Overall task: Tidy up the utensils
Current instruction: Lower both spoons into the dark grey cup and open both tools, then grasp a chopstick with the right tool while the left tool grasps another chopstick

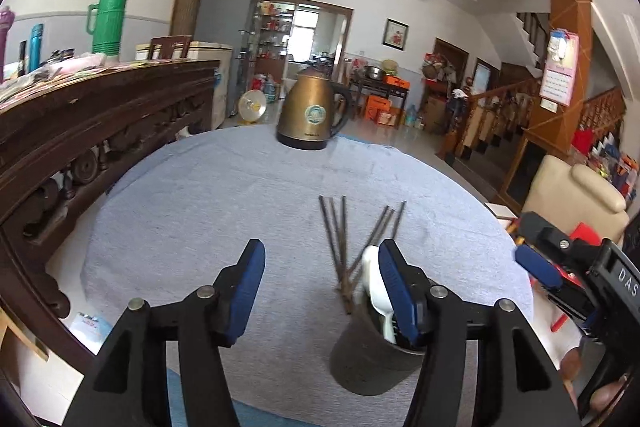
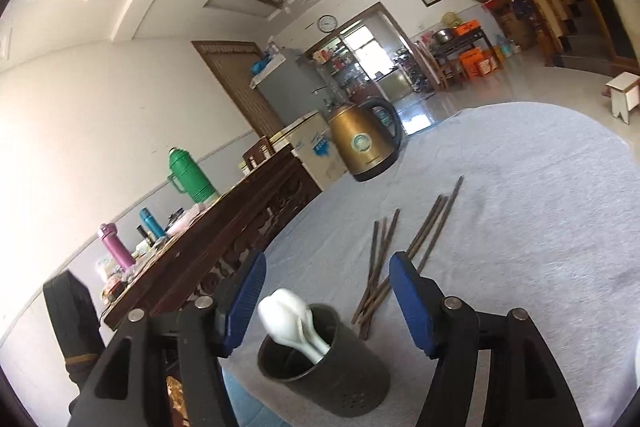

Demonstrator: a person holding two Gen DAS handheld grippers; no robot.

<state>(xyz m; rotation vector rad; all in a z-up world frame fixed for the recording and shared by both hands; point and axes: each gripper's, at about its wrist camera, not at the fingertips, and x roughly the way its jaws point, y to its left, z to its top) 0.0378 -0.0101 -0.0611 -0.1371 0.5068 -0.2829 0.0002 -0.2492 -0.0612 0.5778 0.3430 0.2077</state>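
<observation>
A dark utensil cup (image 1: pixel 372 363) stands on the grey tablecloth, with white spoons (image 1: pixel 374 281) standing in it. It also shows in the right wrist view (image 2: pixel 340 383) with the spoons (image 2: pixel 290 319). Several dark chopsticks (image 1: pixel 352 243) lie fanned on the cloth just beyond the cup, and show in the right wrist view (image 2: pixel 404 255). My left gripper (image 1: pixel 320 291) is open and empty, its right finger by the cup's rim. My right gripper (image 2: pixel 326 299) is open and empty above the cup; it also appears at the right edge of the left wrist view (image 1: pixel 560 263).
A brass electric kettle (image 1: pixel 314 115) stands at the table's far edge. A dark carved wooden sideboard (image 1: pixel 80 147) runs along the left, carrying a green thermos (image 1: pixel 106 17) and bottles. A cream armchair (image 1: pixel 576 195) stands off to the right.
</observation>
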